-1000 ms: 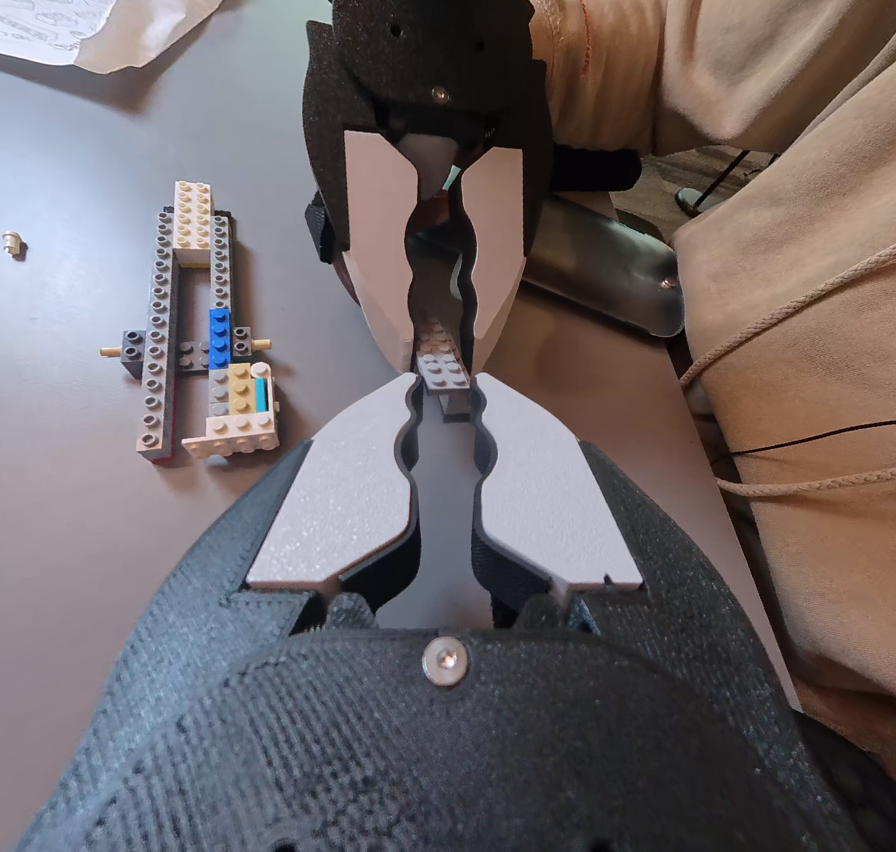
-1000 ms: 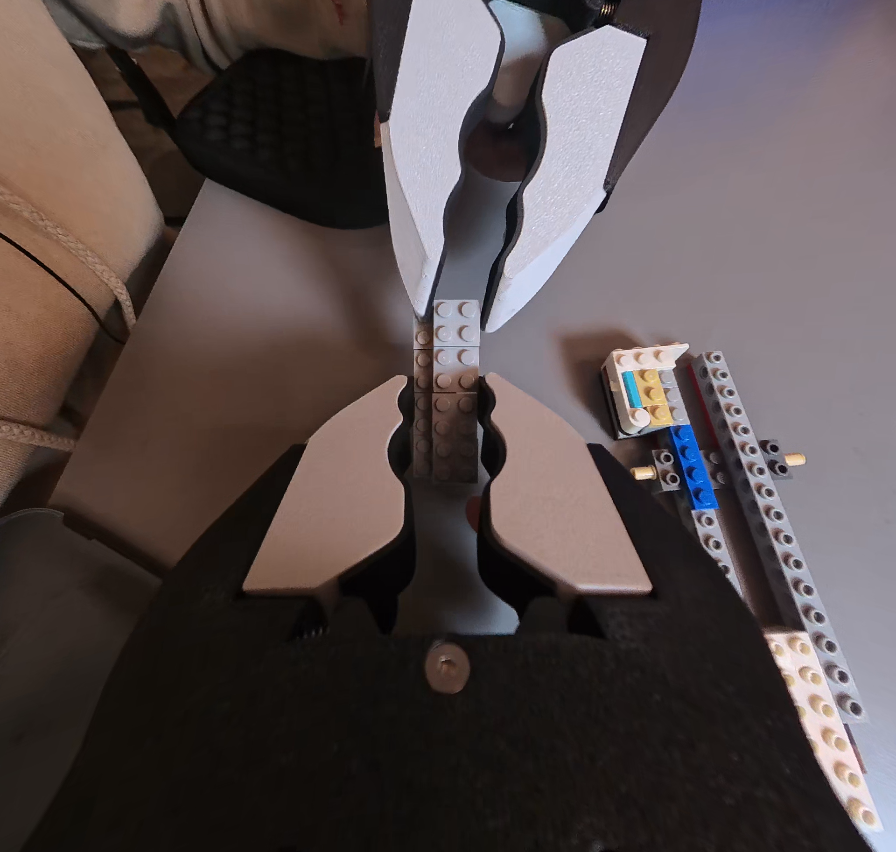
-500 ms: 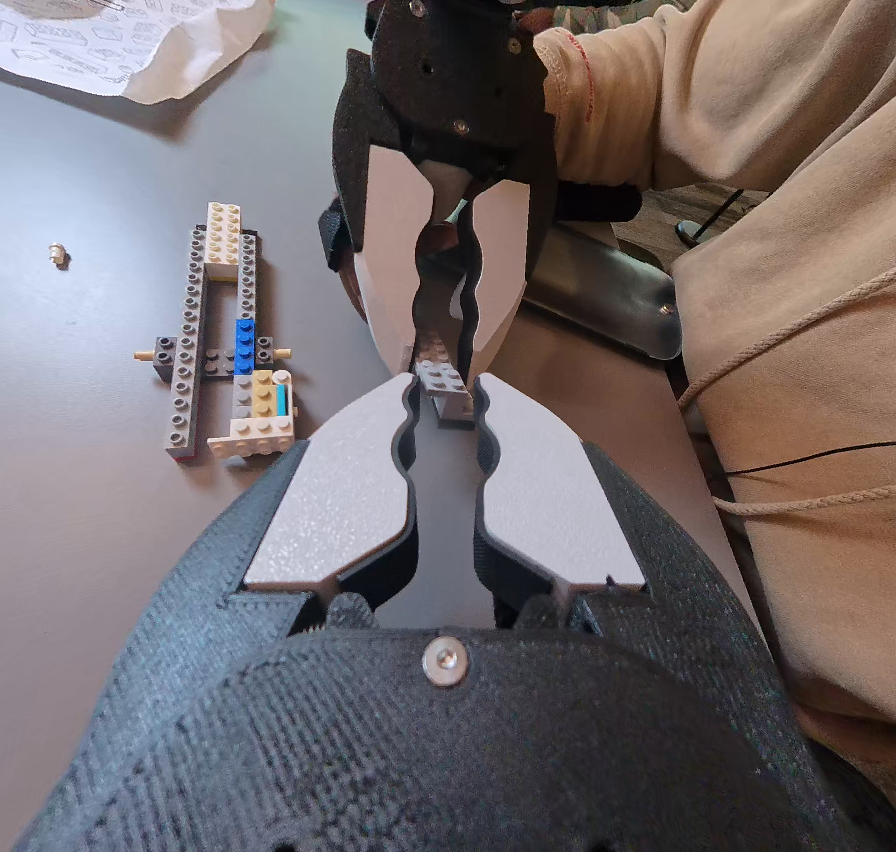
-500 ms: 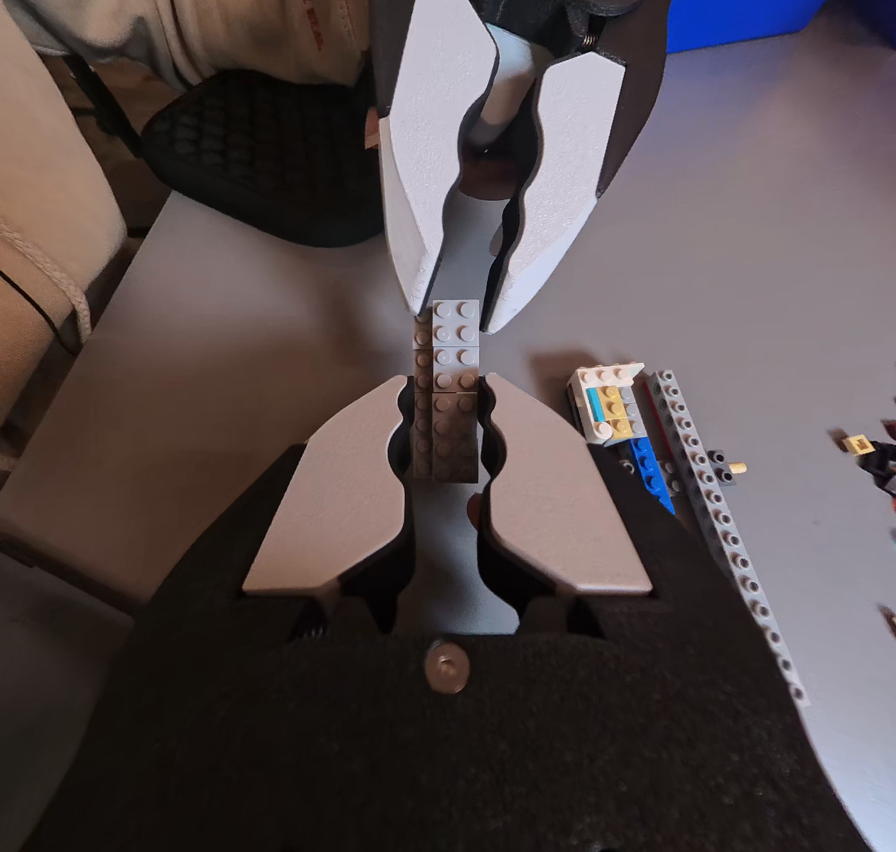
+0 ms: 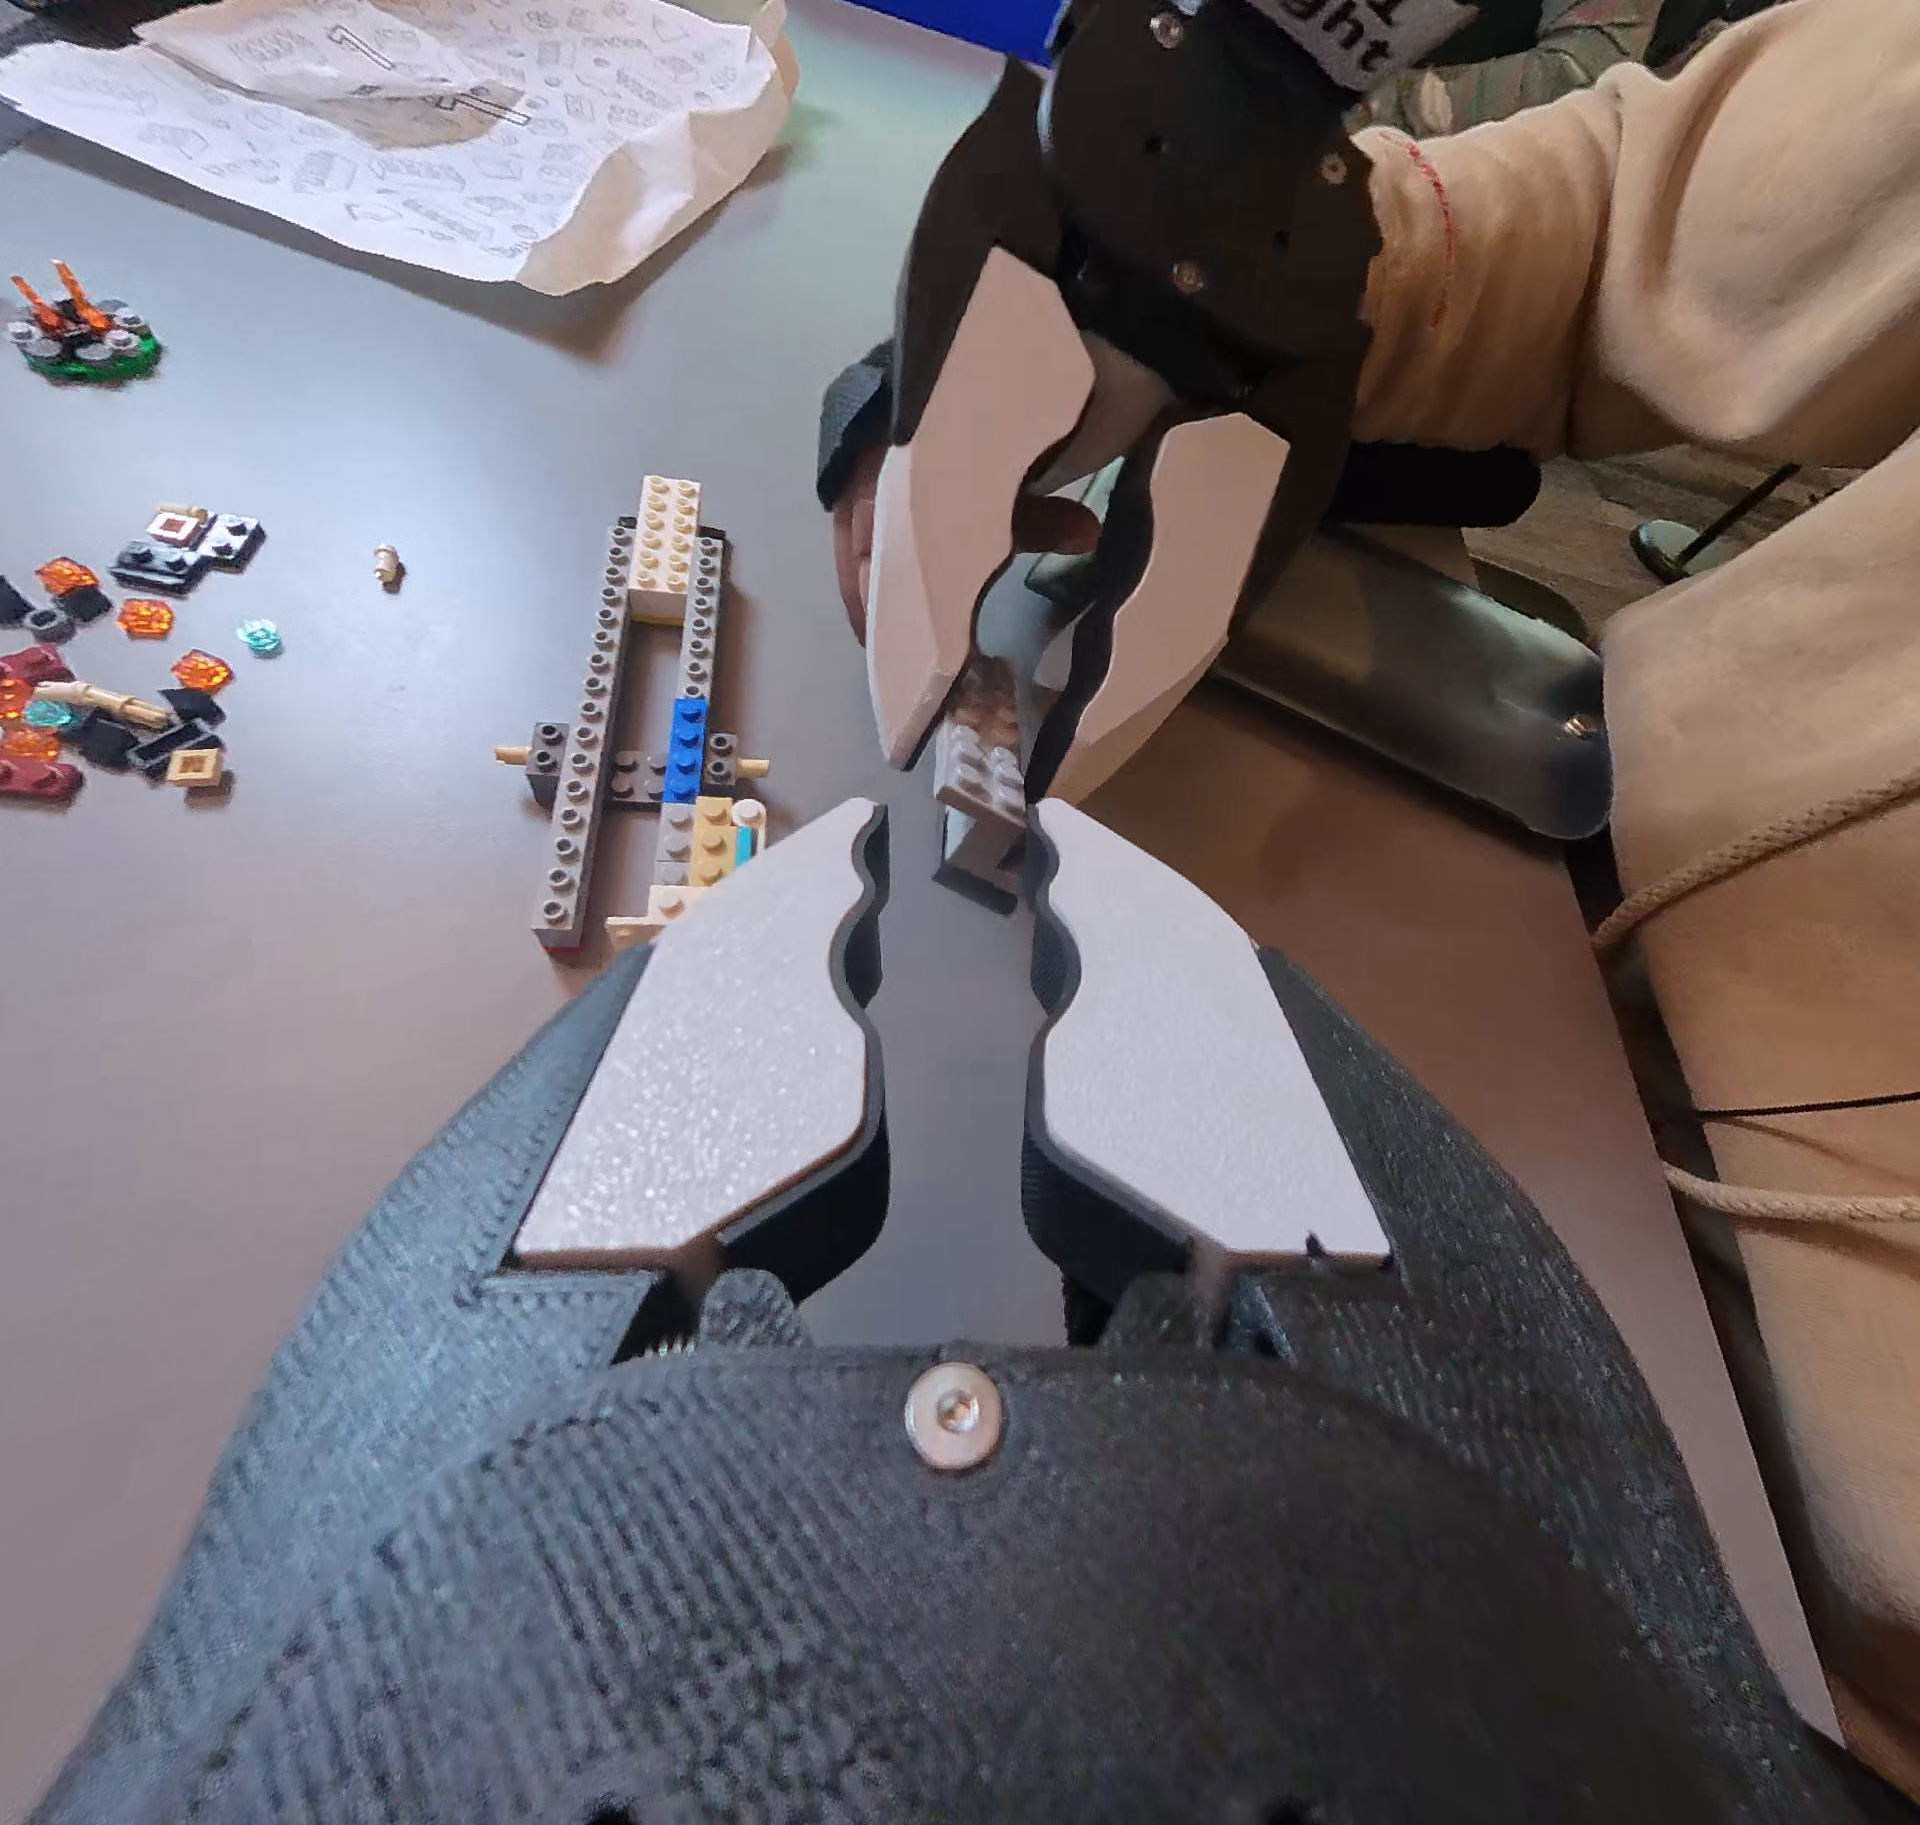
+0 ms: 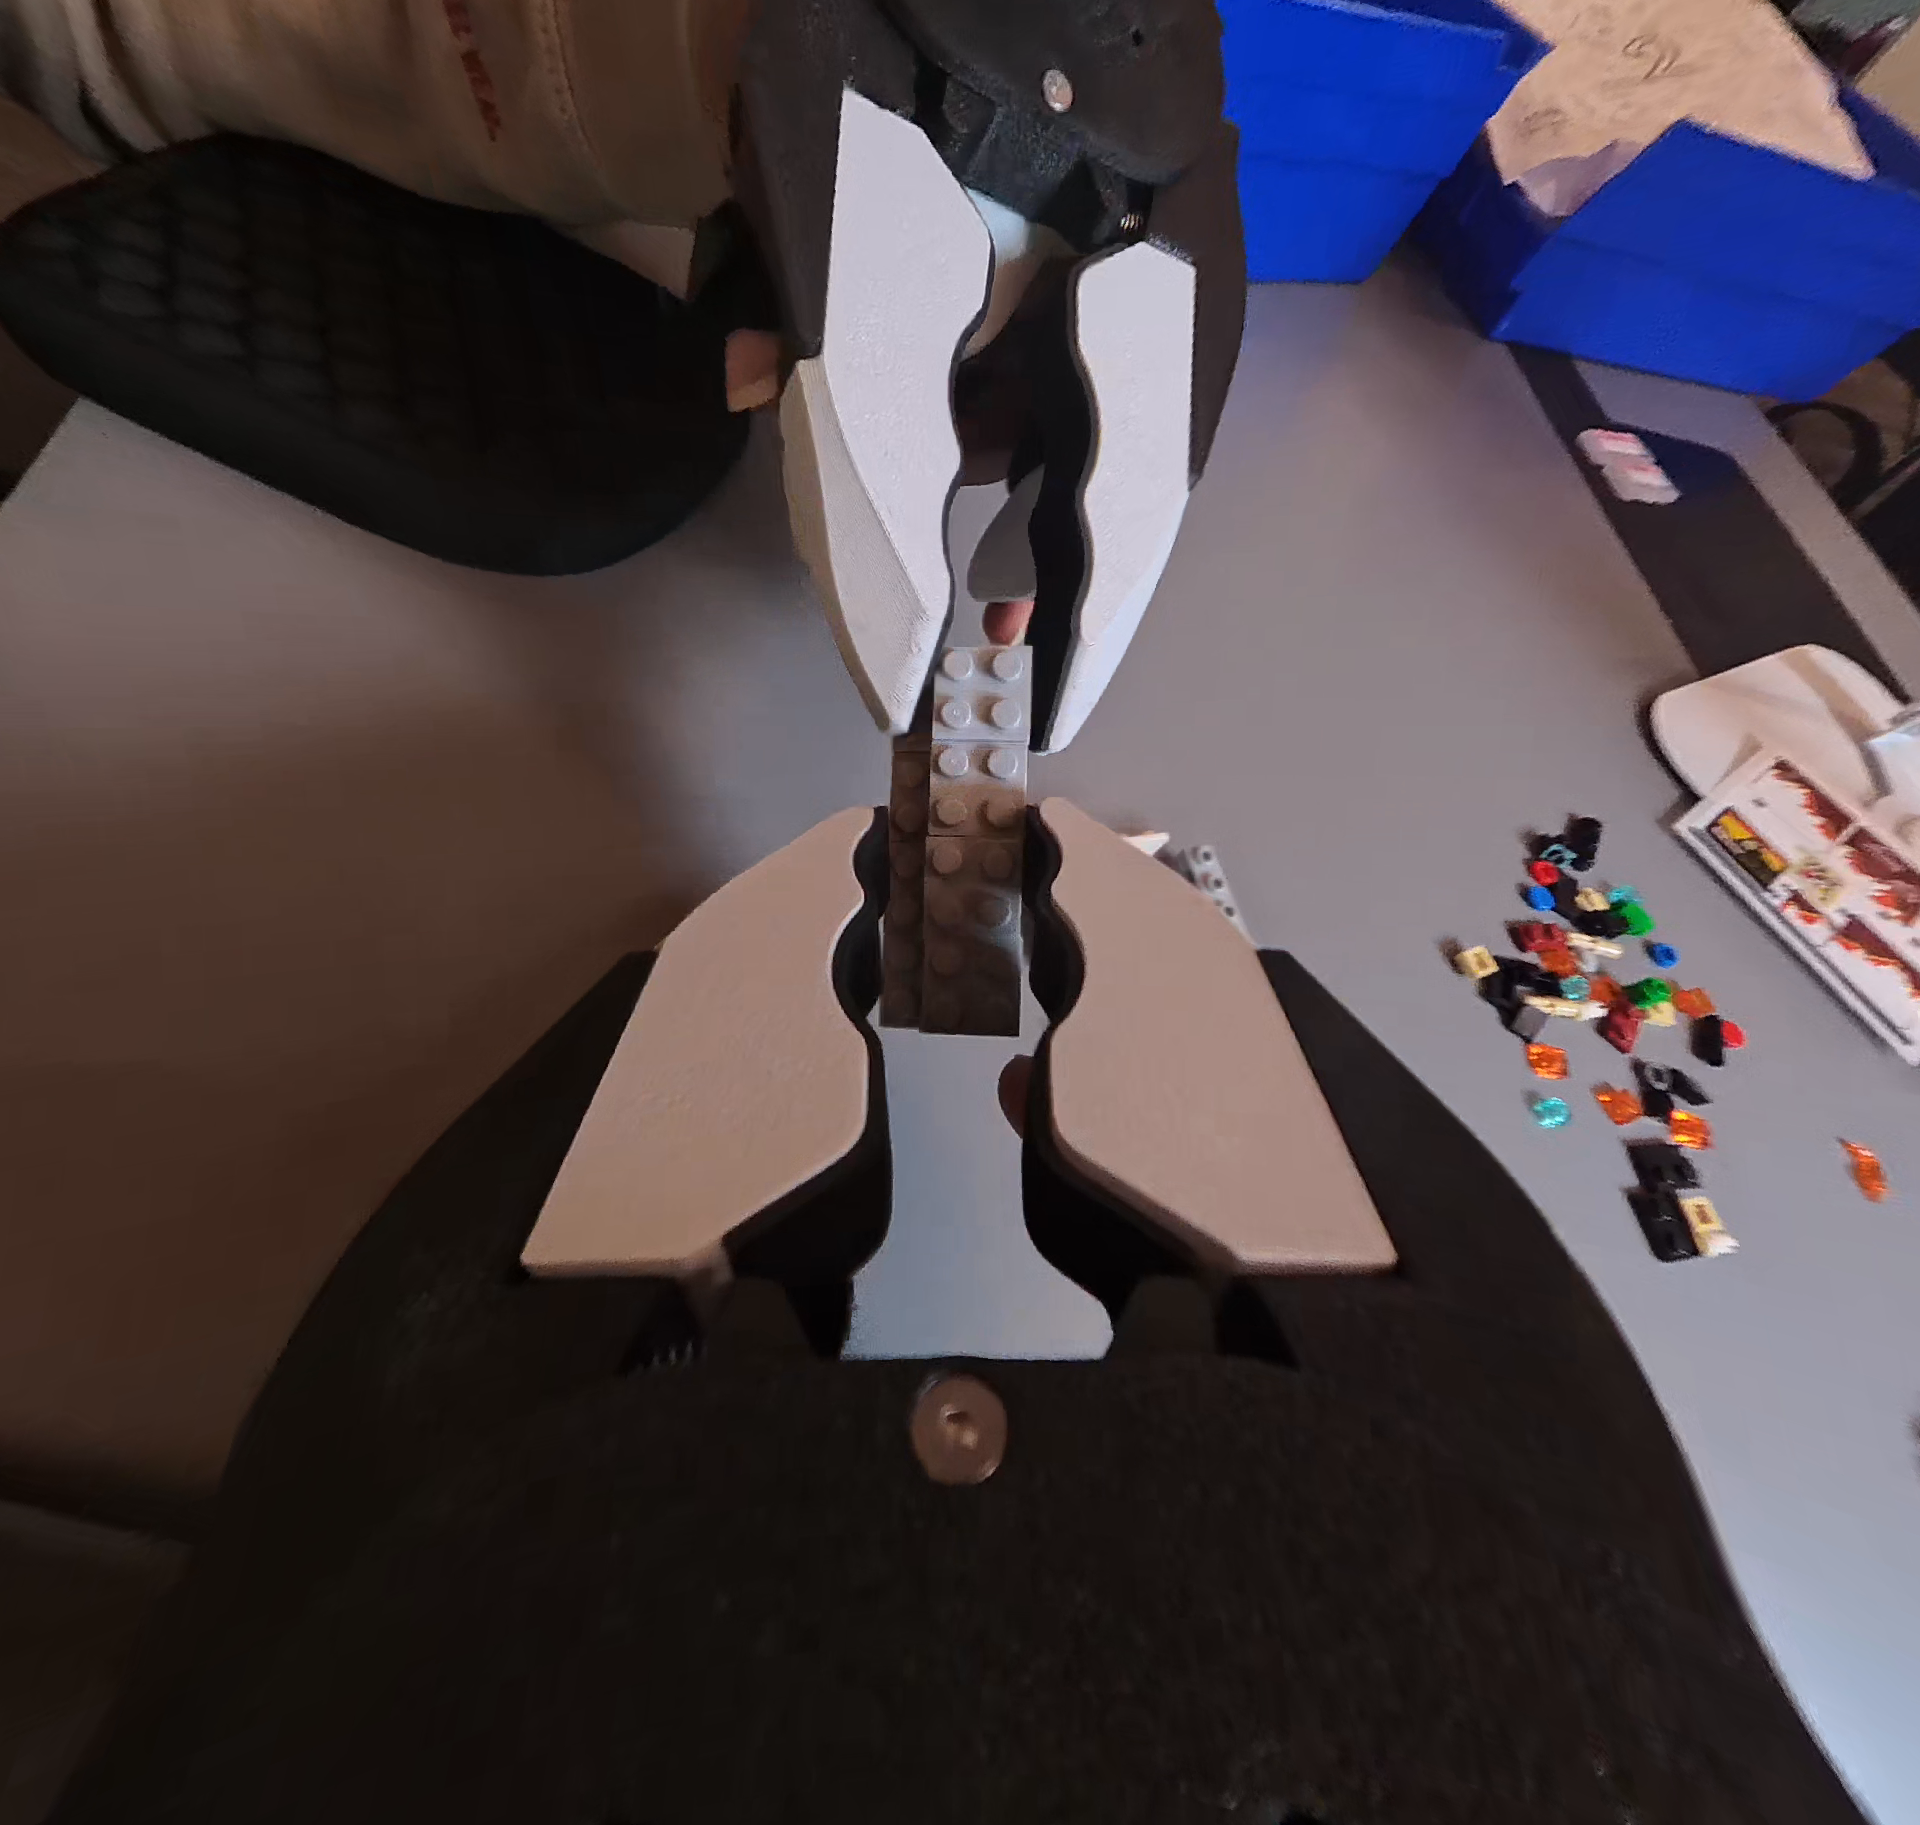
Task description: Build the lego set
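A grey stack of studded plates hangs above the table, held at both ends. My right gripper is shut on its near, darker end. My left gripper comes in from the far side and is shut on its lighter end. In the left wrist view the stack sits between my left gripper's tips, with the right gripper angled down onto it from above. The long partial build, with grey beams, a tan block and a blue piece, lies flat on the table to the left.
Loose small pieces and a sticker sheet lie on the right. Blue bins stand at the back. A crumpled instruction sheet and a small round flame build lie farther off. The person's beige sleeve and a black chair border the table edge. Both grippers' tips are close together, under 4 cm apart. The small round flame build is about 30 cm from both grippers' fingertips.
Both grippers have kept hold of the grey stack and have risen and tilted together. The views have swung, so more of the table and the loose pieces shows.
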`<move>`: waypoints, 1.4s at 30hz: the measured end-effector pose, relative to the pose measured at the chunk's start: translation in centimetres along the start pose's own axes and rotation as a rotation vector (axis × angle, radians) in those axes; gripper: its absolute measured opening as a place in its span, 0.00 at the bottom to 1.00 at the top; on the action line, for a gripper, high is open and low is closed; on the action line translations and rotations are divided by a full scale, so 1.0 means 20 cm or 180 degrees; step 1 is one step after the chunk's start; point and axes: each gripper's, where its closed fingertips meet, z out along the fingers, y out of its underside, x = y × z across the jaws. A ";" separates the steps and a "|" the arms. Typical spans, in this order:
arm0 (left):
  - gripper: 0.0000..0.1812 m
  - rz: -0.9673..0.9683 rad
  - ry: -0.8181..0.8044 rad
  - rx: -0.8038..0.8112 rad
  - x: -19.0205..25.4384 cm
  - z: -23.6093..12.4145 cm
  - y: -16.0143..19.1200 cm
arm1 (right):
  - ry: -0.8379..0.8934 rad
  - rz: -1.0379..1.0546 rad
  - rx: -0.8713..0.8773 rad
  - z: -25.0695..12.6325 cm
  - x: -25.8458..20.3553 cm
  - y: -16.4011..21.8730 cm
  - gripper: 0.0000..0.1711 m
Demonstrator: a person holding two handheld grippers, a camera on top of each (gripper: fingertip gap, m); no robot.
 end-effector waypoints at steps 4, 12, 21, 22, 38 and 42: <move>0.13 -0.0126 -0.0164 0.0074 -0.05 -0.01 -0.02 | 0.0392 -0.0362 0.0019 -0.02 0.04 -0.06 0.11; 0.12 -0.0387 0.0069 0.0311 -0.03 -0.03 -0.06 | 0.0642 -0.0621 0.0117 -0.04 0.06 -0.10 0.11; 0.11 -0.0345 0.0339 0.0522 0.03 -0.06 -0.11 | 0.0703 -0.0844 0.0392 -0.07 0.04 -0.17 0.11; 0.11 -0.0348 0.0376 0.0531 0.04 -0.06 -0.12 | 0.0704 -0.0875 0.0421 -0.08 0.03 -0.18 0.11; 0.10 0.0383 0.0129 0.0719 0.09 -0.08 -0.18 | 0.0812 -0.1124 0.0611 -0.13 0.02 -0.25 0.11; 0.09 0.0634 -0.0042 0.0745 0.08 -0.10 -0.19 | 0.0703 -0.1003 0.0561 -0.14 0.03 -0.24 0.18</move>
